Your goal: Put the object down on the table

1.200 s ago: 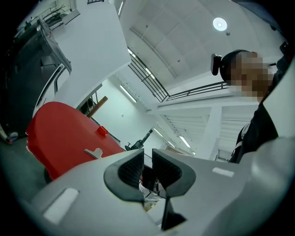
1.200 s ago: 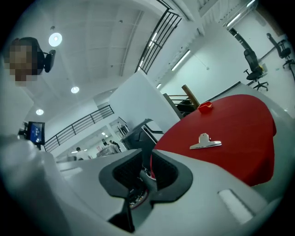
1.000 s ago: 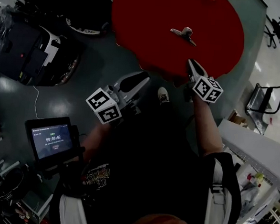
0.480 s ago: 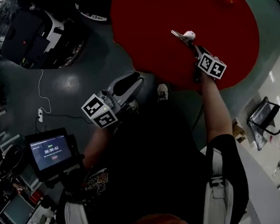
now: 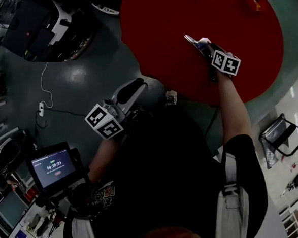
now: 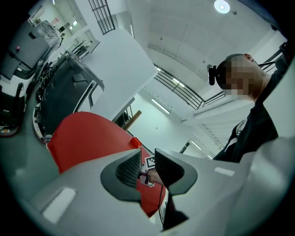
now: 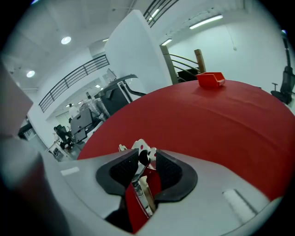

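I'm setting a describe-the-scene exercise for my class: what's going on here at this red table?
A person holds two grippers. The right gripper is over the red table; its fingers have just been opening around a small metal-and-white object lying there, without pressing it. The left gripper hangs open and empty beside the table.

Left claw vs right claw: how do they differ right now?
The right claw has the metal object between its jaws, which have just been opening; the left claw has nothing between its jaws. The right claw is over the red table; the left claw hangs off the table, above the floor. Shared: both are open, with their pads pressing on nothing.
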A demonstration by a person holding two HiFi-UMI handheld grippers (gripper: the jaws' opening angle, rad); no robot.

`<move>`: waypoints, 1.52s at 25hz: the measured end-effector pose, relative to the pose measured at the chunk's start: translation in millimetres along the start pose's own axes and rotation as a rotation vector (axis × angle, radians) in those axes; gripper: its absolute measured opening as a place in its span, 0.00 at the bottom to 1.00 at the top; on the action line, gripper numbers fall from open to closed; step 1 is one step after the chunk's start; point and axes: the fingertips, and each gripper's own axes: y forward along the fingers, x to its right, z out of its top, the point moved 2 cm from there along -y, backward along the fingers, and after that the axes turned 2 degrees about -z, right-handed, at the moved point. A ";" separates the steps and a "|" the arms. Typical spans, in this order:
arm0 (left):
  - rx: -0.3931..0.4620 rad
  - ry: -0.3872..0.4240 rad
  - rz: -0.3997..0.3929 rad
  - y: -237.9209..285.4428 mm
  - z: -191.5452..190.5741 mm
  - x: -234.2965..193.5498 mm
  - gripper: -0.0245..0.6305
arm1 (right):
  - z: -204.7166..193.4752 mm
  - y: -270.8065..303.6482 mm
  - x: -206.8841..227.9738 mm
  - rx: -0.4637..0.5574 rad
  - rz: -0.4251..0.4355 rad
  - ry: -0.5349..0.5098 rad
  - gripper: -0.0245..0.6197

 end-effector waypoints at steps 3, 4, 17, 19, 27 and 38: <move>0.008 -0.013 0.014 0.0 0.4 -2.1 0.17 | 0.8 4.6 -8.9 -0.048 0.068 -0.096 0.22; 0.012 -0.019 0.018 -0.4 0.8 -2.7 0.17 | 1.5 5.9 -11.9 -0.065 0.088 -0.124 0.23; 0.041 -0.065 0.038 0.6 1.5 -9.0 0.17 | 10.5 13.6 -37.5 -0.086 0.118 -0.317 0.20; 0.043 -0.064 0.040 1.2 4.0 -10.3 0.17 | 9.3 7.9 -43.4 -0.066 0.133 -0.314 0.15; 0.004 -0.066 -0.001 4.8 -4.6 -9.7 0.17 | -10.9 -10.6 -62.1 -0.022 0.143 -0.348 0.11; -0.115 -0.079 -0.061 11.3 -42.7 -23.3 0.17 | -28.0 -66.4 -48.0 0.092 0.090 0.048 0.08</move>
